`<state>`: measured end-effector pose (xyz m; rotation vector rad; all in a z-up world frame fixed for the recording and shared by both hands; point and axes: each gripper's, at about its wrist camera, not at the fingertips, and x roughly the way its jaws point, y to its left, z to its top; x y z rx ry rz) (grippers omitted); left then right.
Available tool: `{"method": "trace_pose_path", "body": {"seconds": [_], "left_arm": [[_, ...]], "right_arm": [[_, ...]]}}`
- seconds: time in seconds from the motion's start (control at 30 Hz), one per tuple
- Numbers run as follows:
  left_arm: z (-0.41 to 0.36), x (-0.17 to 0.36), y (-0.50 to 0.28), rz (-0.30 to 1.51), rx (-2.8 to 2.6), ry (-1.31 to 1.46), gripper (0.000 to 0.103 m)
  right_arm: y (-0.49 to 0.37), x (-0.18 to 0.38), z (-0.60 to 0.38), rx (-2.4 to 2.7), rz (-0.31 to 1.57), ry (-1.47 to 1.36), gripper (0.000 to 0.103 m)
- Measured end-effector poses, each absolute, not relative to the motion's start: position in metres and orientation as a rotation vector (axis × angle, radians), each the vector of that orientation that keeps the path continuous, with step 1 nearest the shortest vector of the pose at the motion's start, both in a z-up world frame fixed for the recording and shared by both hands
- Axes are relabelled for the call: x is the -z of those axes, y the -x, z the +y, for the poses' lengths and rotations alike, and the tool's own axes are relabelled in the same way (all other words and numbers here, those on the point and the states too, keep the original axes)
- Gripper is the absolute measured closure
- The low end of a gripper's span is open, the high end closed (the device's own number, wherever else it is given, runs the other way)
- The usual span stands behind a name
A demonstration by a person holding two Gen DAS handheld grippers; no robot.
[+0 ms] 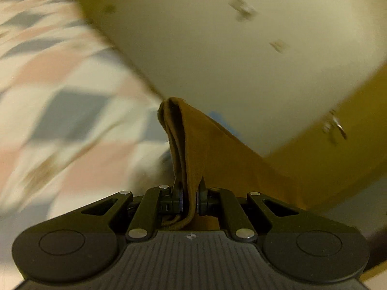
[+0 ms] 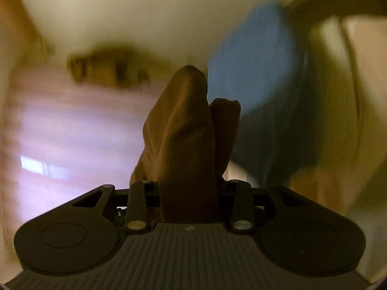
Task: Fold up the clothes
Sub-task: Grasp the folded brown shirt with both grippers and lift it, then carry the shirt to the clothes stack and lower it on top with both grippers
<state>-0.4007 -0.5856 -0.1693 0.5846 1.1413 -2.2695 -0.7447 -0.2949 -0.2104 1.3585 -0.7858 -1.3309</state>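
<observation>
A brown garment [image 1: 193, 149] is pinched in my left gripper [image 1: 191, 199], which is shut on a folded edge of it. The cloth rises from the jaws in a narrow fold and spreads away to the right. In the right wrist view a thick bunch of the same brown garment [image 2: 183, 133] stands between the jaws of my right gripper [image 2: 188, 193], which is shut on it. The bunch hides the fingertips there. Both views are smeared by motion.
A bedspread [image 1: 60, 77] with pink, grey and cream diamonds fills the left of the left wrist view. A pale wall [image 1: 217, 48] lies behind the cloth. In the right wrist view a blurred blue cloth [image 2: 254, 60] hangs at upper right, and pinkish flooring [image 2: 72, 125] lies left.
</observation>
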Motion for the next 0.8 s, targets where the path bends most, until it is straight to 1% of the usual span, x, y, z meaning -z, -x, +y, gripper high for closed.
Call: {"method": "trace_pose_path", "body": {"seconds": [0.1, 0.17, 0.2, 0.27, 0.3, 0.33, 0.43, 0.47, 0.5, 0.53, 0.6, 0.63, 0.67, 0.7, 0.73, 0.8], "left_arm": [[-0.622, 0.159, 0.491, 1.047, 2.365, -0.669, 0.096], [-0.639, 0.163, 0.538, 0.991, 2.391, -0.734, 0.096], [-0.648, 0.167, 0.559, 0.962, 2.397, -0.768, 0.096], [-0.662, 0.181, 0.594, 0.932, 2.38, -0.836, 0.096], [-0.668, 0.191, 0.607, 0.924, 2.36, -0.87, 0.096], [-0.672, 0.199, 0.616, 0.92, 2.34, -0.894, 0.096], [-0.676, 0.218, 0.626, 0.974, 2.314, -0.9, 0.093], [-0.677, 0.22, 0.623, 1.0, 2.311, -0.886, 0.093], [-0.678, 0.223, 0.621, 1.025, 2.307, -0.871, 0.093], [-0.68, 0.225, 0.62, 1.045, 2.305, -0.859, 0.092], [-0.683, 0.227, 0.619, 1.048, 2.304, -0.855, 0.087], [-0.684, 0.227, 0.617, 1.041, 2.293, -0.856, 0.082], [-0.685, 0.226, 0.614, 1.036, 2.28, -0.855, 0.08], [-0.689, 0.223, 0.608, 1.032, 2.265, -0.844, 0.076], [-0.692, 0.219, 0.602, 1.019, 2.248, -0.831, 0.076], [-0.692, 0.199, 0.592, 0.933, 2.207, -0.789, 0.076]], "right_arm": [[0.774, 0.22, -0.301, 1.41, -0.938, -1.325, 0.07], [0.791, 0.234, -0.308, 1.447, -1.009, -1.322, 0.069], [0.799, 0.242, -0.314, 1.461, -1.025, -1.339, 0.066], [0.813, 0.252, -0.325, 1.493, -0.991, -1.354, 0.052], [0.82, 0.255, -0.33, 1.507, -0.966, -1.36, 0.043], [0.827, 0.256, -0.332, 1.522, -0.94, -1.359, 0.038], [0.836, 0.246, -0.324, 1.577, -0.861, -1.302, 0.034], [0.833, 0.245, -0.321, 1.599, -0.843, -1.279, 0.038], [0.835, 0.246, -0.319, 1.605, -0.826, -1.266, 0.059], [0.838, 0.248, -0.319, 1.615, -0.808, -1.258, 0.063], [0.846, 0.253, -0.328, 1.65, -0.766, -1.273, 0.063], [0.85, 0.255, -0.334, 1.663, -0.753, -1.285, 0.062], [0.855, 0.256, -0.338, 1.678, -0.738, -1.295, 0.058], [0.86, 0.25, -0.338, 1.711, -0.709, -1.294, 0.047], [0.858, 0.239, -0.337, 1.78, -0.641, -1.265, 0.04], [0.852, 0.208, -0.332, 1.935, -0.444, -1.143, 0.04]]}}
